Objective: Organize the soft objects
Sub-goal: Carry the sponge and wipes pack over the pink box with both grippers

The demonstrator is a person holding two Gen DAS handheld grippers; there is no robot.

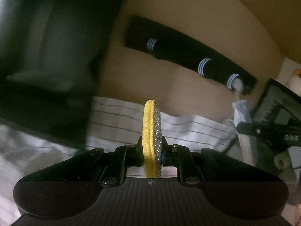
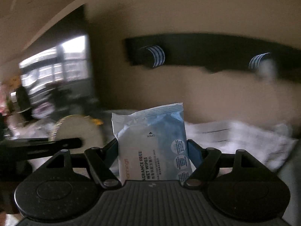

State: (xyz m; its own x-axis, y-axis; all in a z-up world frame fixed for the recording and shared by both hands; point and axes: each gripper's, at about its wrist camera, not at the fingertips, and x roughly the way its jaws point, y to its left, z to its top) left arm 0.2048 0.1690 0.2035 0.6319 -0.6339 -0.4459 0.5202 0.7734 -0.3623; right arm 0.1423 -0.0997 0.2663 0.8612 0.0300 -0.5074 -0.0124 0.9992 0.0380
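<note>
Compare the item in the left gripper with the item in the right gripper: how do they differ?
The round pad is thin, yellow with a glittery silver face, and stands edge-on; the wet wipes pack is a wide, pale blue printed pouch held upright. The left gripper is nearly closed; the right gripper spreads wide. Both items are gripped.

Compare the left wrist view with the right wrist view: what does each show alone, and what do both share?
Left wrist only: the left hand-held gripper shut on a yellow and silver glittery pad, seen edge-on.
Right wrist only: the right hand-held gripper shut on a wet wipes pack, and a bright window.
Both: the black wall rack with striped pegs and the striped white bedding.
</note>
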